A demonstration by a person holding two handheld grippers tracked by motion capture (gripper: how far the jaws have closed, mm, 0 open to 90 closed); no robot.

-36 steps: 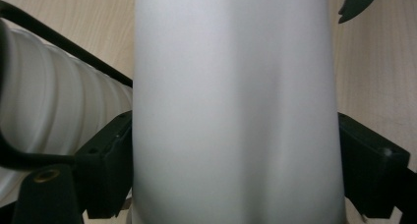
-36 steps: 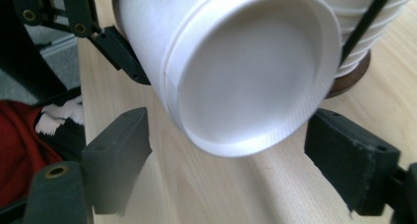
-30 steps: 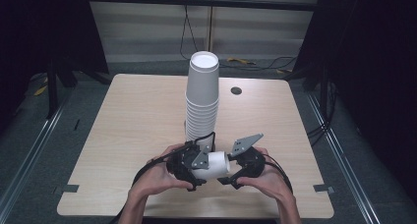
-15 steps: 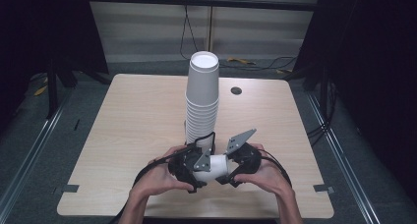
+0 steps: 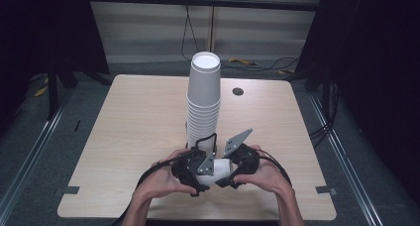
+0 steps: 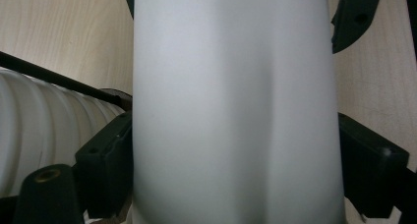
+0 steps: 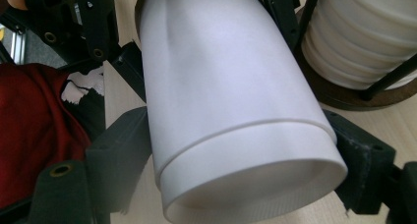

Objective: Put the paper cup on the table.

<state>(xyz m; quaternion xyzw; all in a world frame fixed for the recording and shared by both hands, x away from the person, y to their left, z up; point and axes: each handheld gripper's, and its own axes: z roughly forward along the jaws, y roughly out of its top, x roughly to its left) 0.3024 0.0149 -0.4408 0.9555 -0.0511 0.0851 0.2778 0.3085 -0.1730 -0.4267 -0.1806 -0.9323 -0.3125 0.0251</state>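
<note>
A white paper cup (image 5: 221, 169) lies on its side just above the near part of the table, held between both grippers. My left gripper (image 5: 208, 168) comes from the left, and its jaws press on the cup's body (image 6: 231, 111) from either side, the gripper (image 6: 236, 165) shut on it. From the right my right gripper (image 5: 230, 170) grips the cup (image 7: 231, 86) near its mouth, the gripper (image 7: 243, 165) shut on it. A seam rings the cup close to the rim, as if two cups were nested. Right behind the grippers stands a tall stack of white cups (image 5: 203, 102).
The stack (image 7: 364, 37) sits in a dark wire holder with a round brown base (image 7: 354, 98), close beside the held cup. A small black disc (image 5: 237, 91) lies at the back of the light wooden table (image 5: 124, 137). Red cloth (image 7: 29, 135) shows beyond the left gripper.
My right gripper has edged a little to the left, toward the left gripper, and its grey plate has tilted. The left gripper and the stack have kept still.
</note>
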